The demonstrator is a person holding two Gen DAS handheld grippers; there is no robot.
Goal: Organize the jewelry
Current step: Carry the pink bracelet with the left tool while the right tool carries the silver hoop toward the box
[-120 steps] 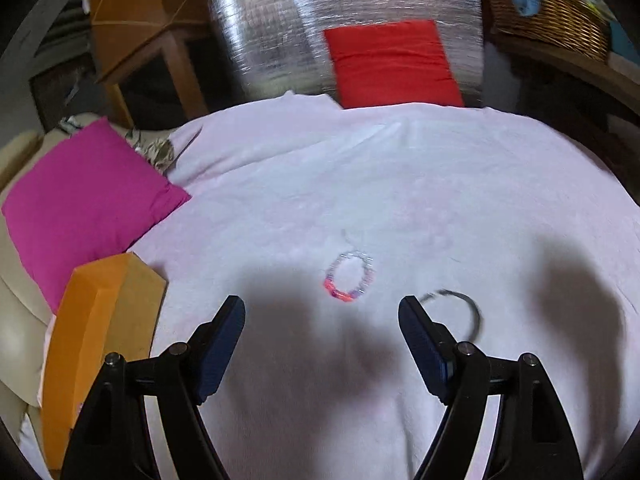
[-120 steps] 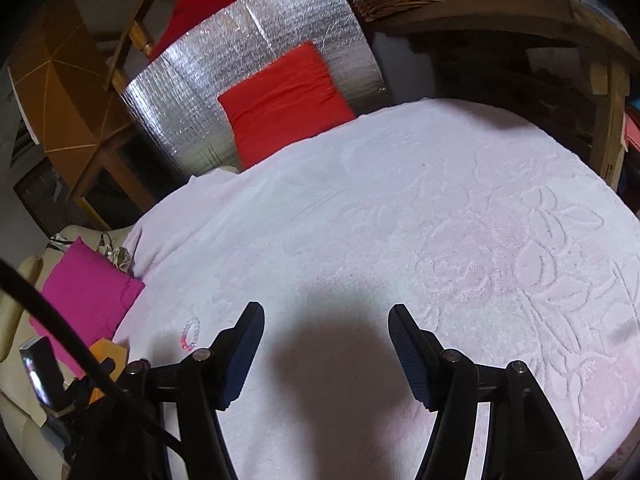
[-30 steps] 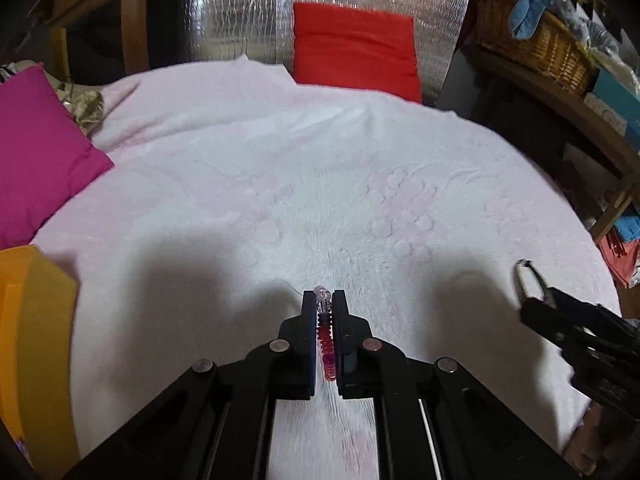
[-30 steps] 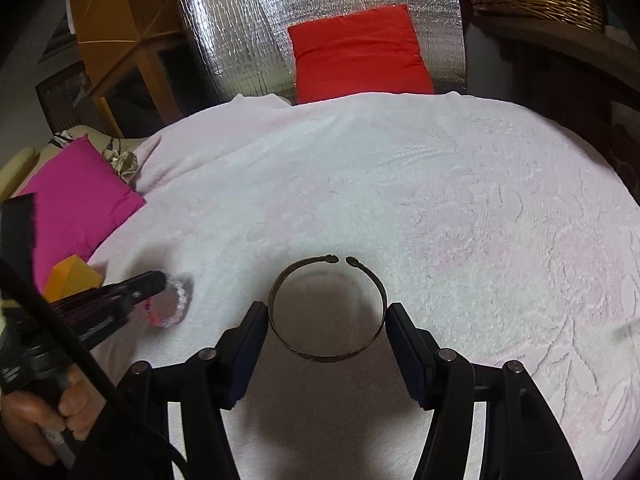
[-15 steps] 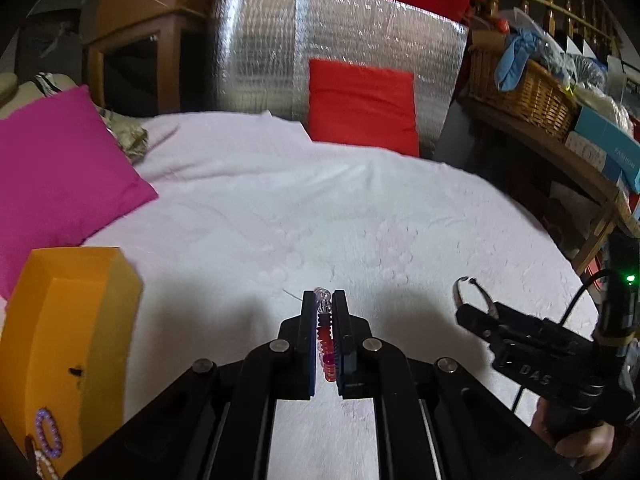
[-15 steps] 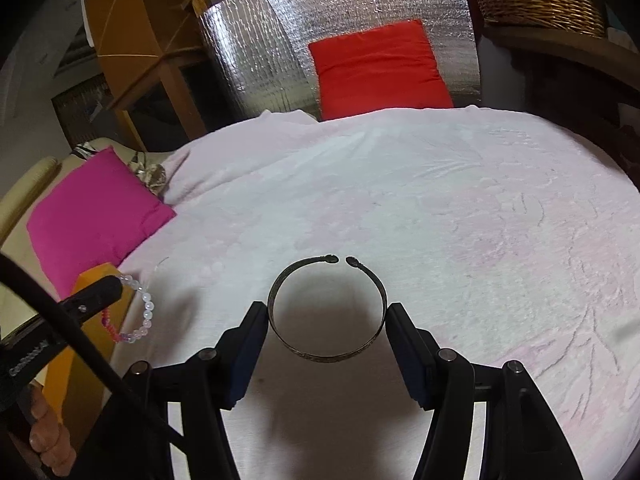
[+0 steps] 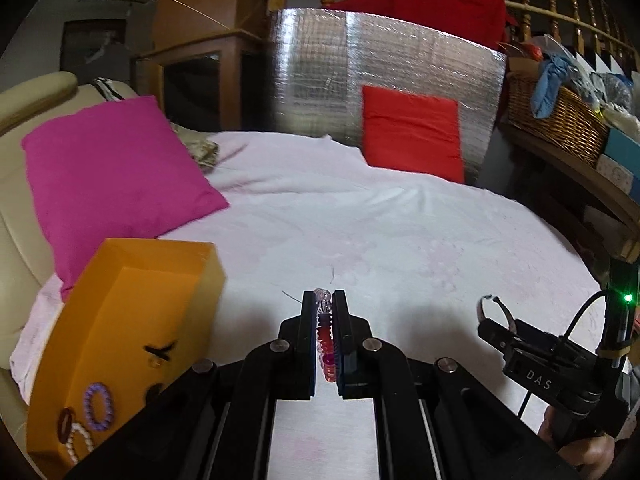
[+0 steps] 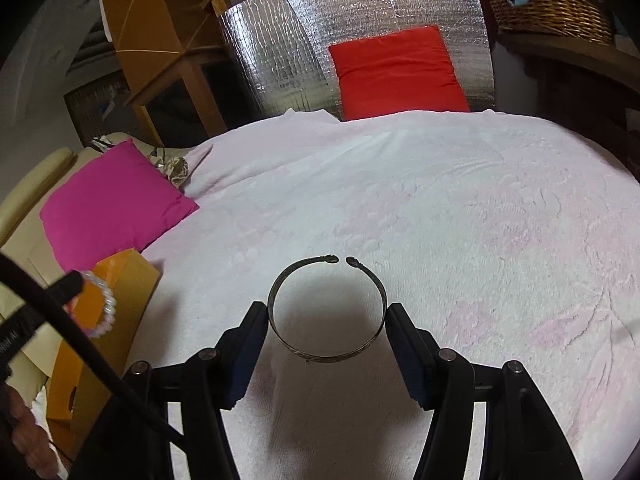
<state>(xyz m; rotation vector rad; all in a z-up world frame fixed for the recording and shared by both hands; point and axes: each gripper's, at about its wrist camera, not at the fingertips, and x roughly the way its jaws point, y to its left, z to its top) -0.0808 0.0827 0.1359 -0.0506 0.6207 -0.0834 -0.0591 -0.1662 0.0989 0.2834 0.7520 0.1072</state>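
My left gripper (image 7: 324,300) is shut on a beaded bracelet (image 7: 325,340) with clear, red and purple beads, held above the pink blanket (image 7: 400,232). The same bracelet (image 8: 102,312) shows in the right wrist view at the far left, over the orange box (image 8: 112,320). My right gripper (image 8: 326,316) is shut on a dark metal open cuff bangle (image 8: 326,312), held by its two sides above the blanket; the bangle (image 7: 494,308) also shows in the left wrist view. The orange box (image 7: 132,320) stands open at the left and holds several bracelets (image 7: 98,406).
A magenta cushion (image 7: 112,184) lies behind the box on a cream sofa. A red cushion (image 7: 412,136) leans on a silver foil panel (image 7: 380,80) at the back. A wicker basket (image 7: 556,116) sits on a wooden shelf to the right.
Both grippers have risen and drawn left toward the orange box, each keeping its hold. The box's open inside now shows in the left wrist view.
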